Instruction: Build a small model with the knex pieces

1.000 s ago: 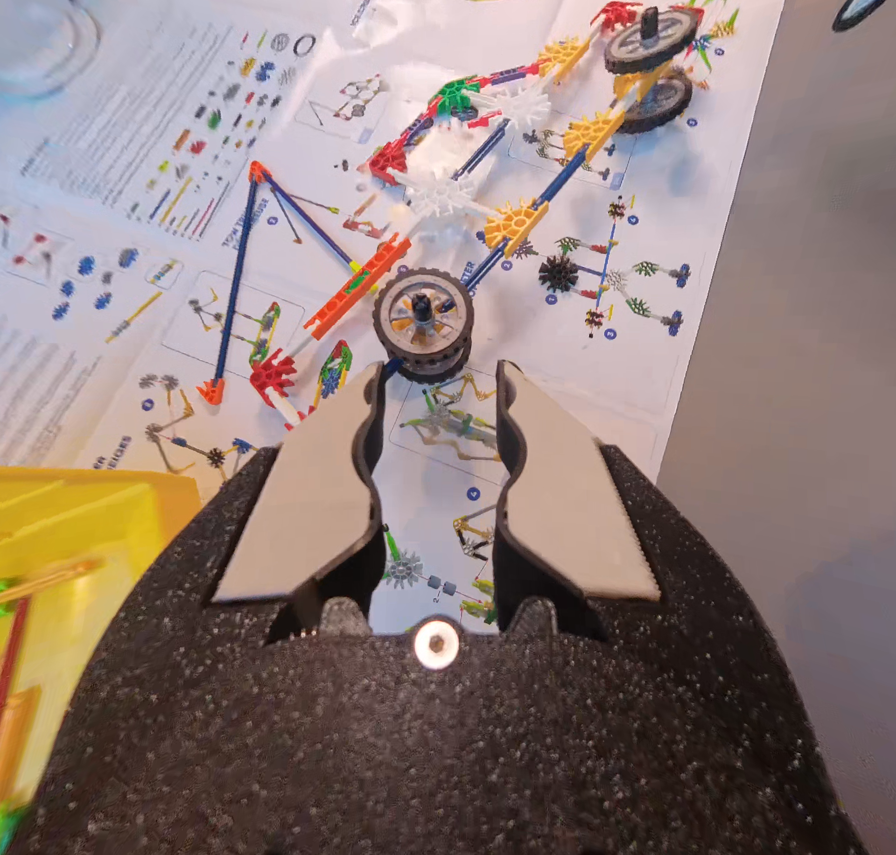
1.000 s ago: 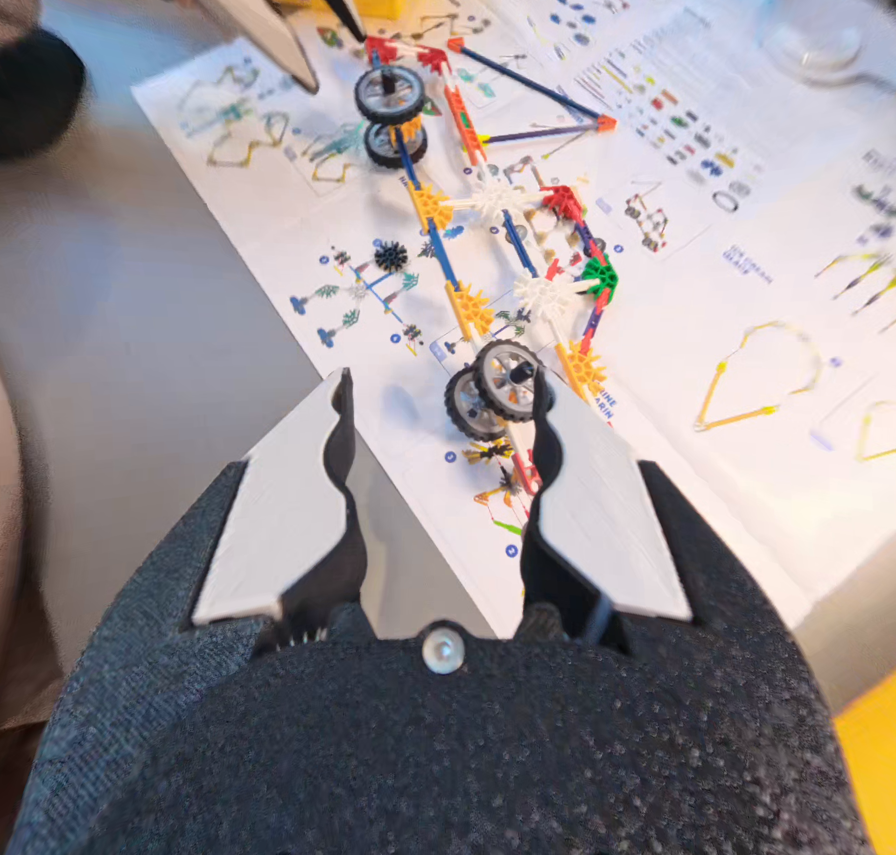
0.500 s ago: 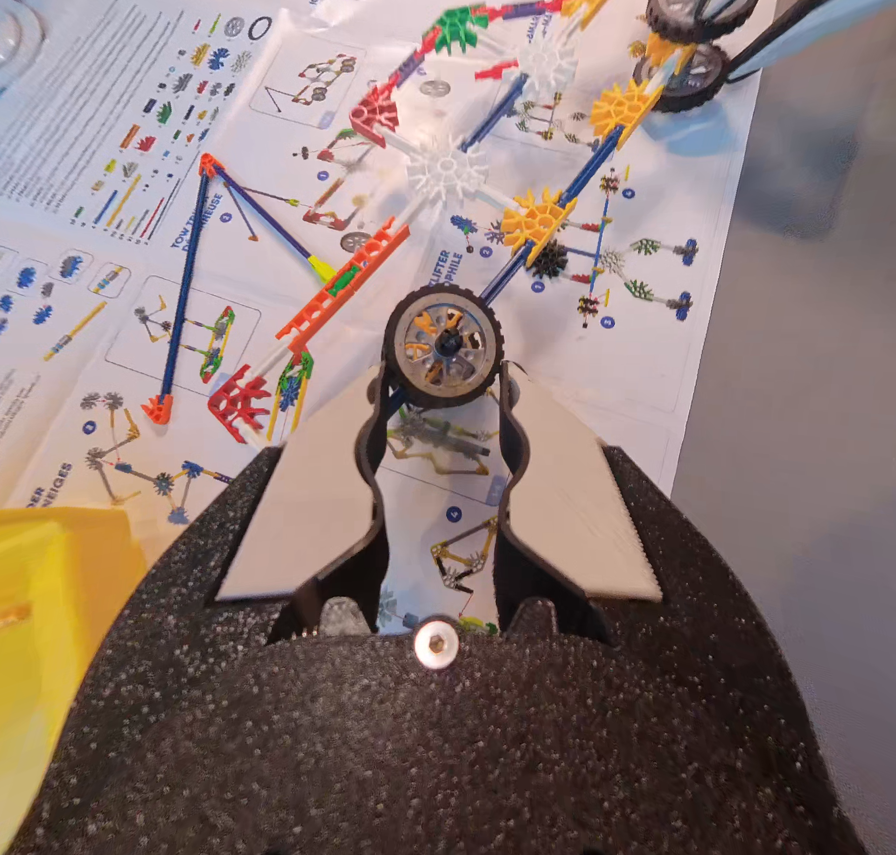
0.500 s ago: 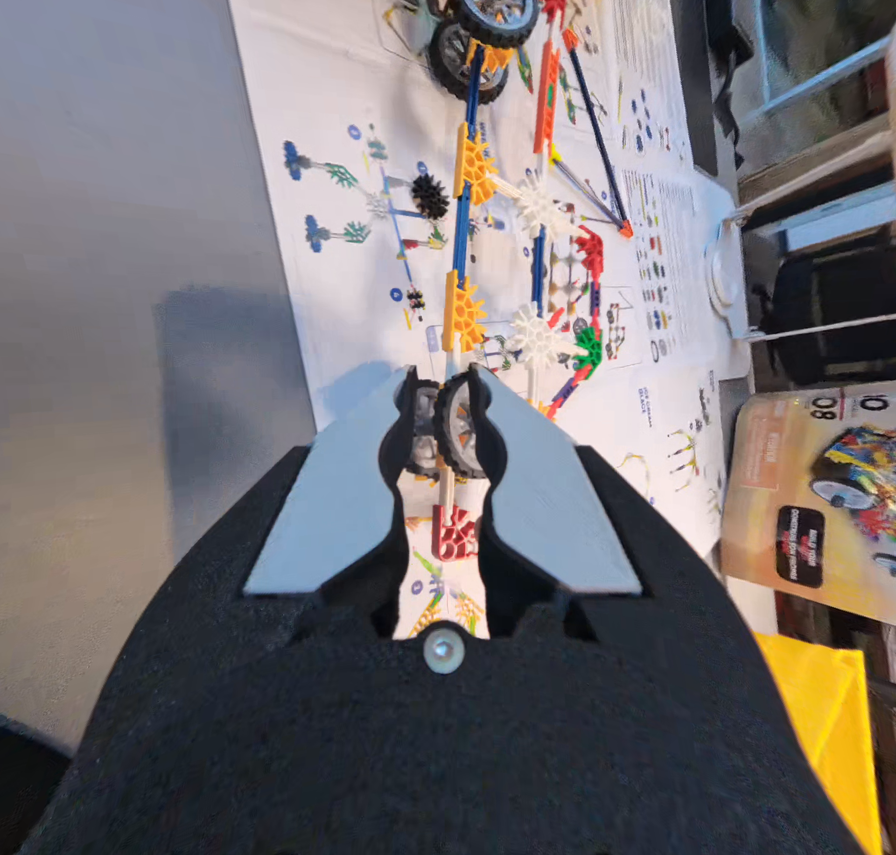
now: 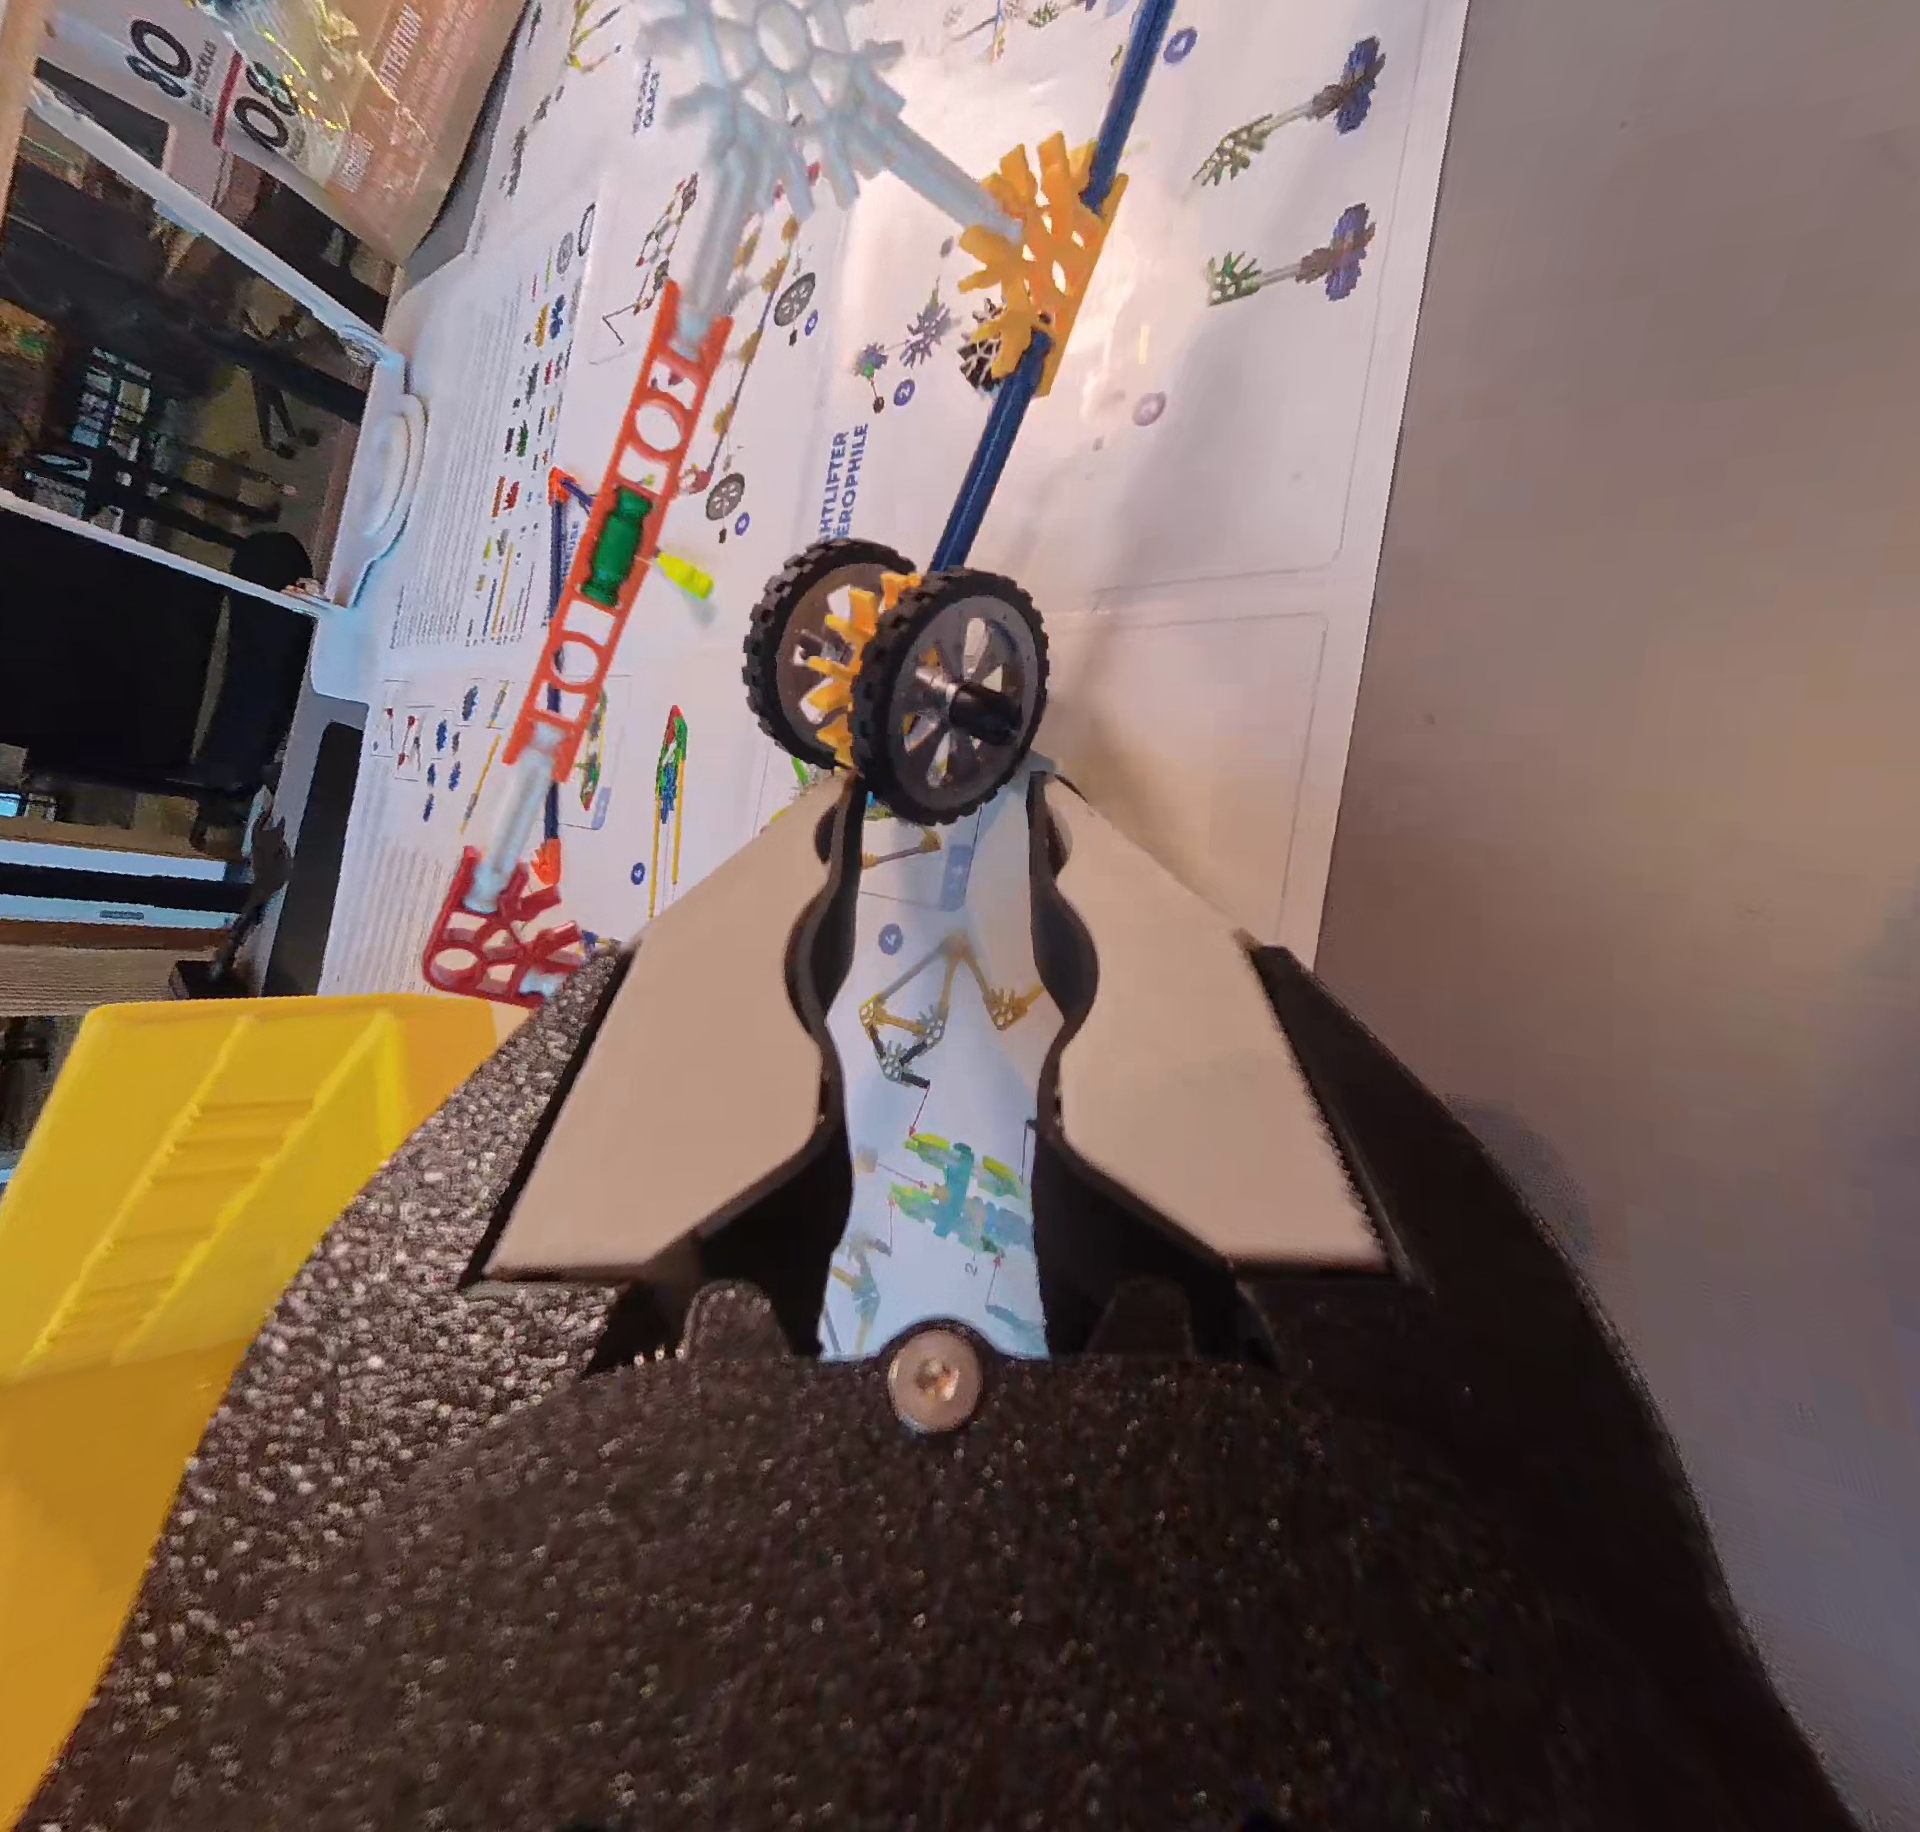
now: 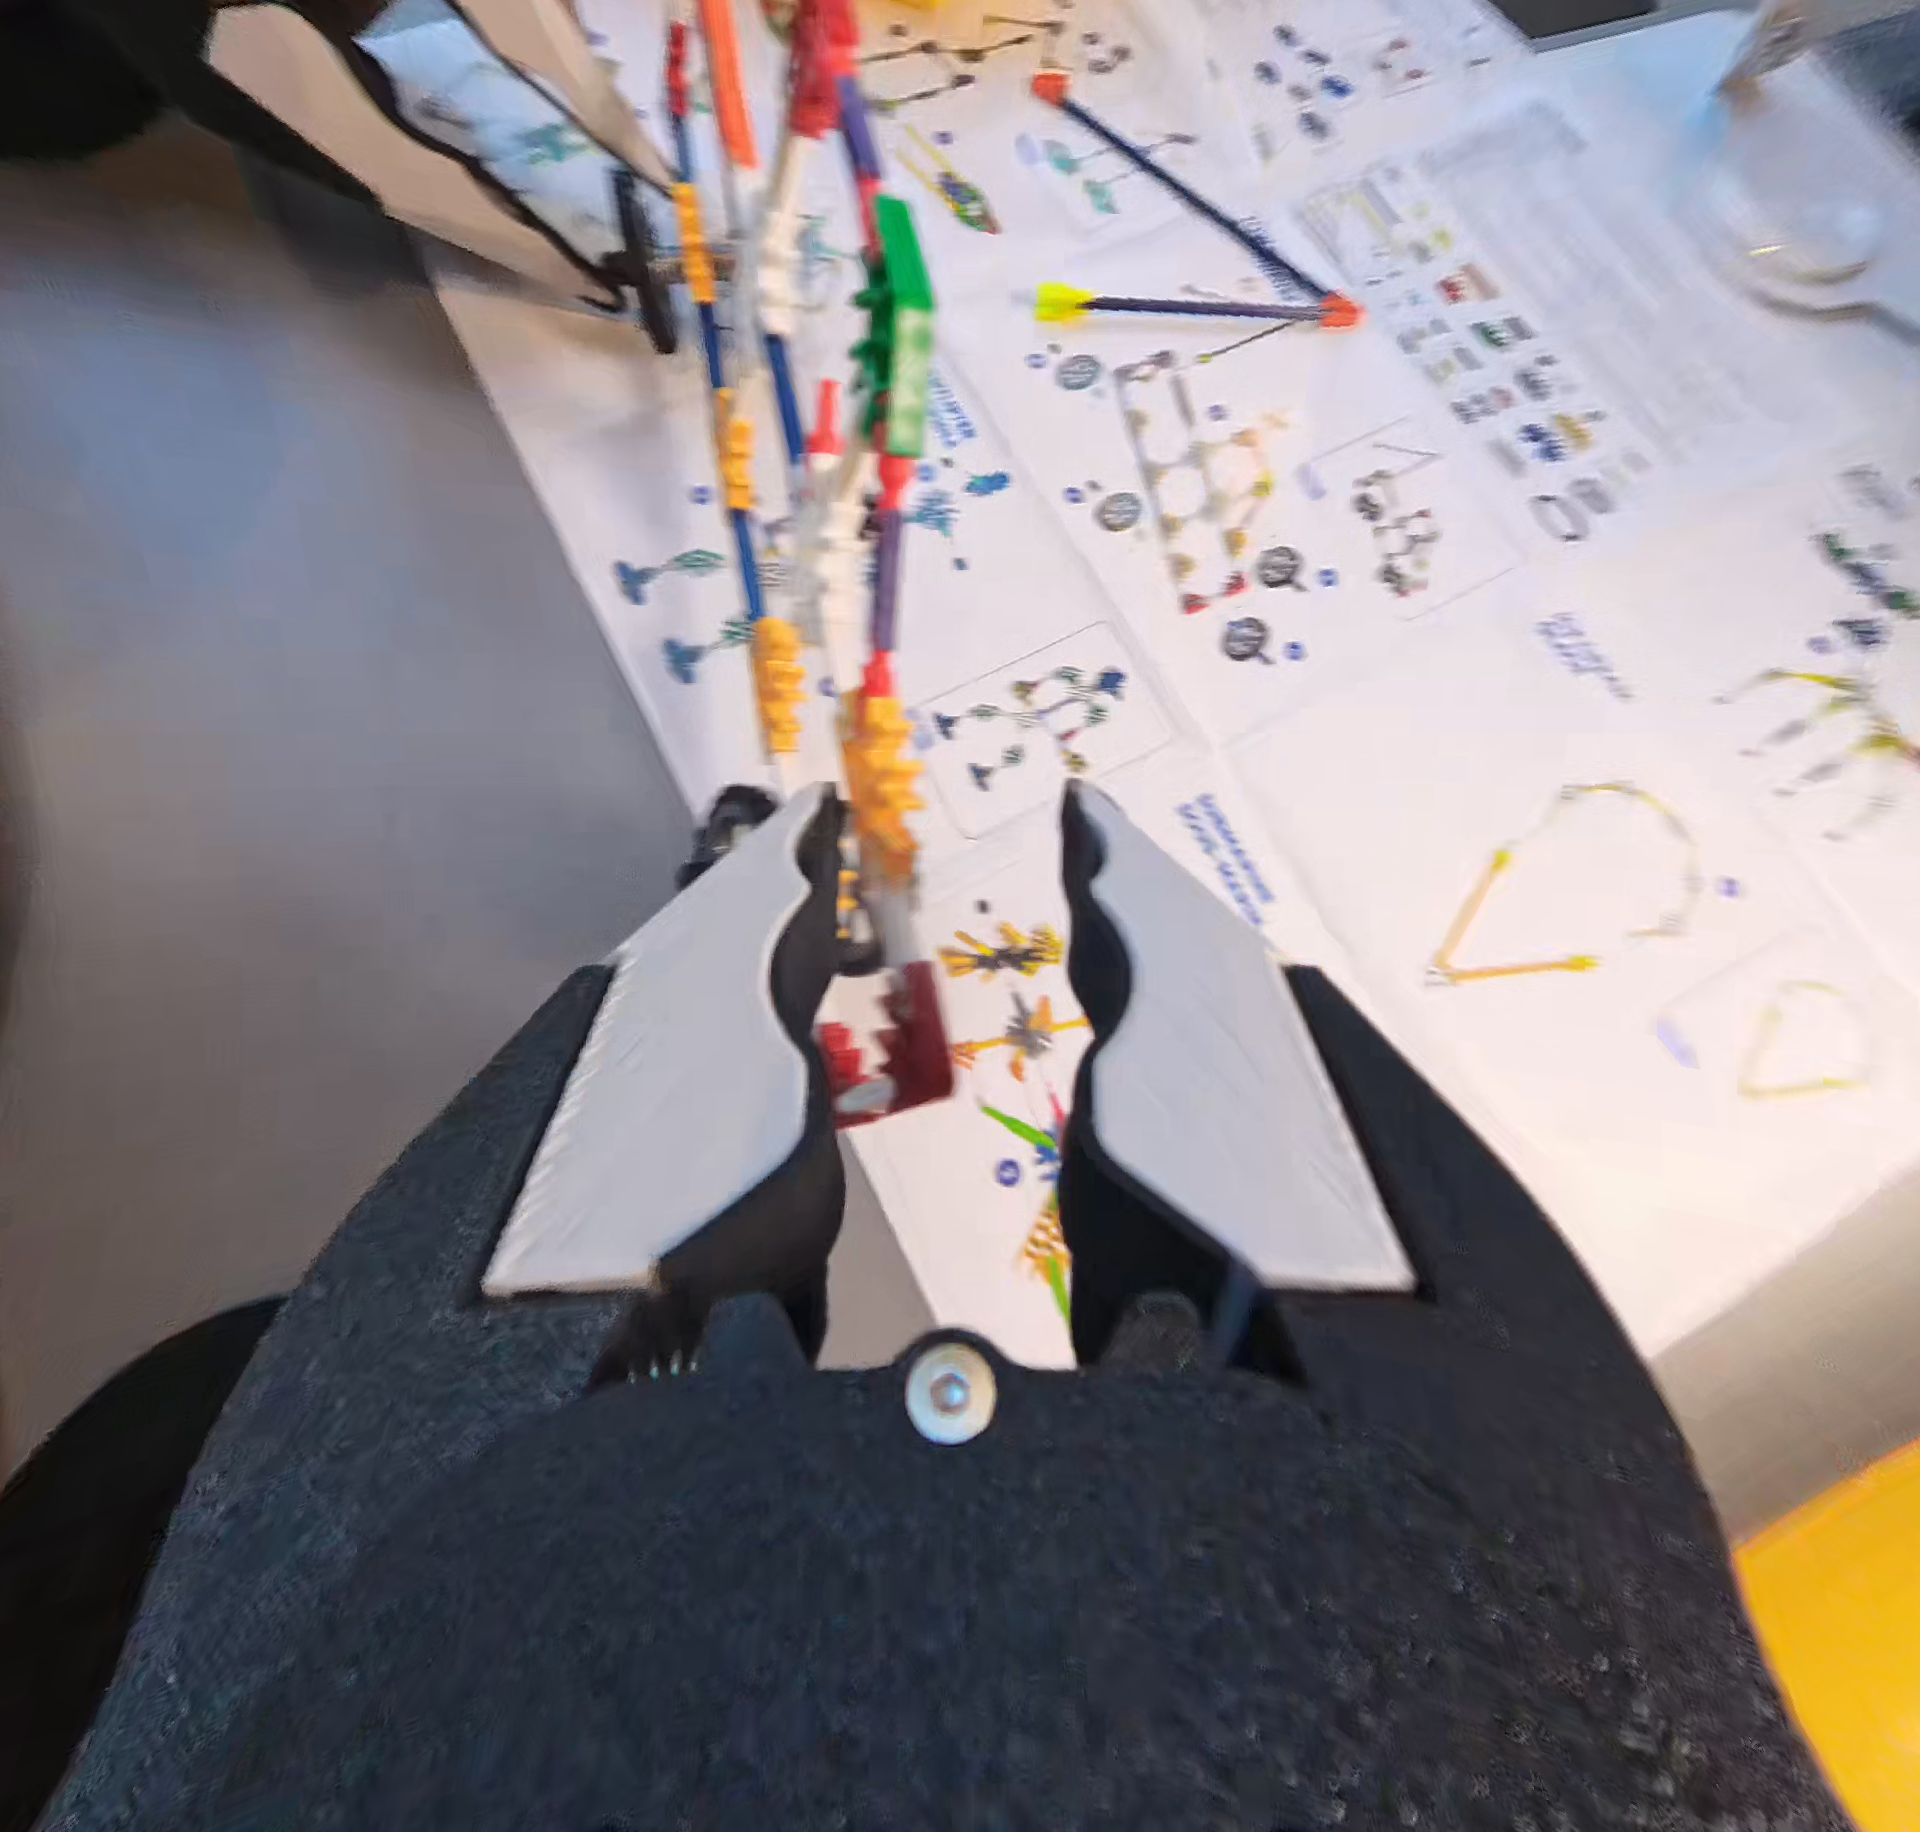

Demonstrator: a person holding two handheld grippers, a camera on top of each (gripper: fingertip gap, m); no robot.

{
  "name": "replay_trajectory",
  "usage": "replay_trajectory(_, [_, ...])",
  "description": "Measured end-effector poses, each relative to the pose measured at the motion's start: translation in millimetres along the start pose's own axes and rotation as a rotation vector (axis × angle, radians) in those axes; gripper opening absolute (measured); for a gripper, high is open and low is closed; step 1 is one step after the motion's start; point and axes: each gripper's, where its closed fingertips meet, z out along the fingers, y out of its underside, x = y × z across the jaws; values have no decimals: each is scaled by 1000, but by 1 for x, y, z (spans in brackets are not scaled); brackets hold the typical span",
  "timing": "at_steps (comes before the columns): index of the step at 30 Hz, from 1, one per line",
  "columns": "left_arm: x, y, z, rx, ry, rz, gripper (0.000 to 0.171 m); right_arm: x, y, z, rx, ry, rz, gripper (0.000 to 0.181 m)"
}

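The left gripper has its fingers a narrow gap apart, and their tips touch the lower tread of the nearer of a pair of black-tyred wheels at the end of a rod-and-connector toy frame; whether they truly pinch the tyre cannot be told, since printed paper shows through the gap just behind the tips. From the wheels a dark blue rod runs toward 1 o'clock through a yellow connector, a white snowflake connector sits at 11 o'clock, and an orange ladder-like piece with a green clip slants down at 9 o'clock to a red connector. Under it all lies a large white instruction sheet on a grey table, with a yellow bin at 8 o'clock and a cardboard box at 10 o'clock. In the blurred right wrist view the right gripper has its fingers apart, the frame's near end lying between them against the left finger: a dark red connector on a pale rod sits deep in the gap, while a second black wheel shows just outside the left fingertip. The frame stretches away toward 12 o'clock, seen nearly edge-on, to the other gripper at 11 o'clock. A separate blue-rod triangle lies on the sheet at 1 o'clock.
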Motion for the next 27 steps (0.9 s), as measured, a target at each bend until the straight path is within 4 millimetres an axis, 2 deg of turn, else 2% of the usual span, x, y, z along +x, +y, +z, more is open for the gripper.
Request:
replay_trajectory(1, [1,1,-1,-9,5,-1,30,-16,0,2,-2,-108,6,23])
replay_trajectory(2, [3,2,-3,-17,24,-18,31,-24,3,4,-31,-138,-24,19])
replay_trajectory(4, [4,-1,-14,5,63,-68,30,-25,14,6,-119,-86,-172,17])
replay_trajectory(6, [-3,-7,-31,67,87,-150,27,-24,15,6,-146,-36,-268,8])
replay_trajectory(9, [-34,-17,-62,207,58,-307,24,-17,20,2,-192,44,-416,11])
replay_trajectory(11, [-60,-14,-75,259,-8,-395,23,-18,24,0,-208,65,-501,10])
replay_trajectory(13, [-73,-1,-70,240,-16,-470,34,-26,19,2,-161,63,-534,9])
replay_trajectory(15, [-70,11,-53,202,61,-559,52,-30,14,6,-131,102,-618,8])
replay_trajectory(16, [-67,14,-45,207,99,-586,55,-28,12,8,-127,143,-686,8])
replay_trajectory(17, [-62,15,-38,212,141,-603,49,-27,10,11,-123,172,-739,9])
replay_trajectory(19, [-52,12,-33,218,193,-577,19,-25,7,17,-101,198,-763,9])
replay_trajectory(21, [-51,13,-34,187,167,-514,17,-22,11,22,-117,190,-732,10])
replay_trajectory(23, [-47,13,-36,170,179,-509,18,-15,14,23,-143,179,-667,22])
replay_trajectory(25, [-46,10,-40,194,198,-535,33,-17,13,20,-141,119,-586,32])
replay_trajectory(27, [-47,8,-46,227,217,-552,39,-18,8,14,-124,74,-511,37])
